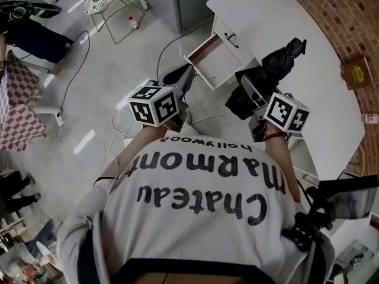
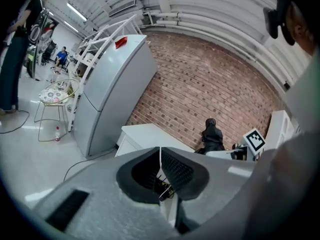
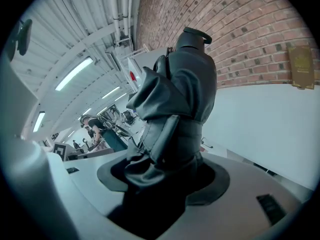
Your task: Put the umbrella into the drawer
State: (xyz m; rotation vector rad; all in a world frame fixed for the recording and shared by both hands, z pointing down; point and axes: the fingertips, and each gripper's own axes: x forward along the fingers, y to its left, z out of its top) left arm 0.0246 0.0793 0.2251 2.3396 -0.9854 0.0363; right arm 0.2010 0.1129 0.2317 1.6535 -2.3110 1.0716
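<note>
You held the folded black umbrella (image 3: 175,99) in your right gripper (image 3: 165,184). Its jaws were clamped on the umbrella's lower end, and the cloth bulged up from between them, with the capped end pointing away from you. In the head view the umbrella (image 1: 271,70) slanted in the air over the front edge of the white cabinet (image 1: 308,70), gripped by the right gripper (image 1: 250,92). It was just to the right of the drawer (image 1: 214,61) and not inside it. The drawer stood pulled out from the cabinet's front, with its brownish inside showing. Your left gripper (image 1: 179,77) hung near the drawer's near corner, above the grey floor (image 1: 106,81). In its own view the left gripper (image 2: 160,160) had its jaws pressed together with nothing between them. Beyond them stood a grey refrigerator (image 2: 107,99) against the brick wall (image 2: 215,84). A small brown box (image 1: 357,71) lay on the cabinet top, well apart from the umbrella.
</note>
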